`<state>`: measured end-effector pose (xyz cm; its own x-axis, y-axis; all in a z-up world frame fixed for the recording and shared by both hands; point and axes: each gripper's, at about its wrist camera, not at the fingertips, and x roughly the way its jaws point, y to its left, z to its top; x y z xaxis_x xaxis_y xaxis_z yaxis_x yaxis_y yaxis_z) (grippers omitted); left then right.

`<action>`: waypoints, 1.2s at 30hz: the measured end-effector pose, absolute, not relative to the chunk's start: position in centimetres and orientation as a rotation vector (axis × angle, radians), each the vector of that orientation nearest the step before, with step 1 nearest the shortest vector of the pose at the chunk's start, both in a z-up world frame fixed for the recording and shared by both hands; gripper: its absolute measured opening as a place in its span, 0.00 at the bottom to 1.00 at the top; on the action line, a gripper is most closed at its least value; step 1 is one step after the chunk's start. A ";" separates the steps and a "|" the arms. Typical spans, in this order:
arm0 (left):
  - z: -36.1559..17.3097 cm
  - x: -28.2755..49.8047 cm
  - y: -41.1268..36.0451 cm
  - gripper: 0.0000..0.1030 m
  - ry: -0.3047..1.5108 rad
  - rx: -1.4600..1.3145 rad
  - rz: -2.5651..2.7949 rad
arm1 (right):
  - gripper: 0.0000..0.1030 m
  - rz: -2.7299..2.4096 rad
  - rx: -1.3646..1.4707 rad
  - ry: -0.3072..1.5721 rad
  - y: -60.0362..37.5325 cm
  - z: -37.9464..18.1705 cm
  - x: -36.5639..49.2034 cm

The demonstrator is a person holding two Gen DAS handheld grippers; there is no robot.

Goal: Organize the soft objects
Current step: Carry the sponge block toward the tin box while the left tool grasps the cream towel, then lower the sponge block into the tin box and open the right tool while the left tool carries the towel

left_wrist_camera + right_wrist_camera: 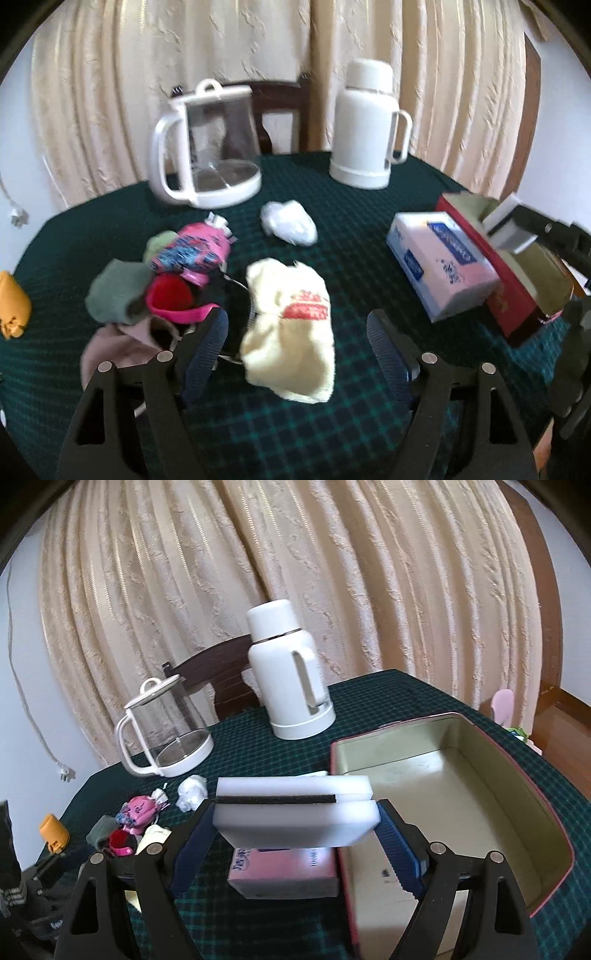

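Observation:
My right gripper [295, 823] is shut on a white foam sponge [295, 812] with a black middle strip, held above the tissue pack [284, 871], just left of the open red tin box [443, 775]. My left gripper [297, 332] is open and empty, its fingers either side of a cream knitted cloth [291, 328] on the table. Left of it lies a pile: a pink patterned pouch [195, 251], a grey-green cloth [118, 291], a red and pink item [173, 299] and a beige cloth [114, 343]. A white crumpled wad [288, 221] lies further back.
A glass kettle [207, 147] and a white thermos [365, 125] stand at the table's back. An orange item [13, 306] sits at the left edge. The tissue pack [439, 258] lies against the red tin box [517, 299] at the right. A chair stands behind the table.

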<state>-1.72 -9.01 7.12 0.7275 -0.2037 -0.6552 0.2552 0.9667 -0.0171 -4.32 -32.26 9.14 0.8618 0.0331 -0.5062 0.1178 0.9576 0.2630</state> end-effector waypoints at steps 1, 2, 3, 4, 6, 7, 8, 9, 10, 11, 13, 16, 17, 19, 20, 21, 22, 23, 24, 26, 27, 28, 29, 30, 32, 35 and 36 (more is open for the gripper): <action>6.7 -1.4 -9.3 0.76 0.729 0.077 -0.265 | 0.85 -0.051 0.294 0.533 -32.5 9.1 -4.3; 6.2 -1.1 -9.6 0.76 0.742 0.079 -0.266 | 0.85 -0.057 0.293 0.533 -32.7 9.2 -4.3; 5.7 -0.7 -9.7 0.76 0.762 0.080 -0.265 | 0.85 -0.063 0.290 0.532 -32.9 9.2 -4.3; 5.2 -0.3 -9.9 0.76 0.780 0.080 -0.266 | 0.85 -0.071 0.285 0.531 -33.0 9.3 -4.2; 4.3 0.4 -10.0 0.76 0.813 0.079 -0.258 | 0.85 -0.083 0.274 0.528 -33.3 9.6 -4.0; 4.0 0.7 -10.1 0.76 0.827 0.080 -0.254 | 0.85 -0.085 0.271 0.524 -33.4 9.8 -3.8; 3.8 0.9 -10.2 0.76 0.833 0.082 -0.254 | 0.85 -0.086 0.268 0.524 -33.6 10.0 -3.7; 3.6 0.9 -10.3 0.76 0.837 0.087 -0.253 | 0.85 -0.088 0.267 0.526 -33.7 10.1 -3.4; 3.4 1.1 -10.5 0.76 0.841 0.097 -0.249 | 0.85 -0.088 0.268 0.528 -33.8 10.2 -3.2; 3.3 1.2 -10.6 0.76 0.843 0.103 -0.246 | 0.85 -0.087 0.271 0.531 -33.9 10.2 -2.9; 3.0 1.5 -10.8 0.75 0.851 0.114 -0.240 | 0.85 -0.092 0.270 0.541 -34.1 10.3 -2.4; 2.3 2.0 -11.0 0.57 0.875 0.123 -0.235 | 0.85 -0.104 0.278 0.566 -34.5 10.0 -1.6; 2.1 2.2 -11.0 0.55 0.878 0.127 -0.228 | 0.85 -0.103 0.283 0.572 -34.6 9.9 -1.5; 1.8 2.5 -11.1 0.45 0.879 0.143 -0.219 | 0.86 -0.108 0.289 0.579 -34.8 9.8 -1.5; 1.8 2.5 -11.0 0.43 0.876 0.137 -0.224 | 0.86 -0.113 0.290 0.580 -34.9 9.7 -1.5; 2.0 2.4 -10.9 0.40 0.870 0.123 -0.234 | 0.87 -0.118 0.291 0.580 -35.0 9.7 -1.5; 2.2 2.5 -10.8 0.38 0.866 0.118 -0.239 | 0.87 -0.125 0.293 0.578 -35.1 9.7 -1.5; 2.3 2.5 -10.7 0.38 0.861 0.111 -0.244 | 0.88 -0.131 0.298 0.577 -35.3 9.7 -1.5; 2.5 2.5 -10.6 0.37 0.859 0.100 -0.252 | 0.88 -0.137 0.304 0.575 -35.5 9.7 -1.6; 3.0 2.4 -10.4 0.37 0.849 0.073 -0.273 | 0.88 -0.151 0.308 0.574 -35.7 9.6 -1.5; 3.5 2.3 -10.3 0.37 0.836 0.060 -0.286 | 0.88 -0.161 0.306 0.576 -35.8 9.5 -1.6; 3.8 2.1 -10.4 0.36 0.828 0.057 -0.292 | 0.88 -0.172 0.303 0.581 -35.9 9.4 -1.5; 4.2 2.0 -10.4 0.36 0.817 0.053 -0.300 | 0.88 -0.185 0.298 0.589 -36.1 9.2 -1.5; 4.7 1.8 -10.5 0.36 0.803 0.050 -0.307 | 0.88 -0.198 0.295 0.599 -36.2 9.0 -1.5; 5.6 1.6 -10.7 0.36 0.780 0.043 -0.323 | 0.88 -0.211 0.305 0.611 -36.6 8.6 -1.6; 7.3 1.3 -11.1 0.36 0.741 0.030 -0.354 | 0.88 -0.220 0.328 0.614 -37.4 8.4 -2.0; 7.6 1.2 -11.3 0.36 0.732 0.030 -0.361 | 0.88 -0.222 0.331 0.611 -37.6 8.4 -2.2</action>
<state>1.24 -11.31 7.62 0.6852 -0.3122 -0.6581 0.3327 0.9379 -0.0985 -2.21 -37.57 8.36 0.7982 -0.1062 -0.5930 0.2994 0.9241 0.2375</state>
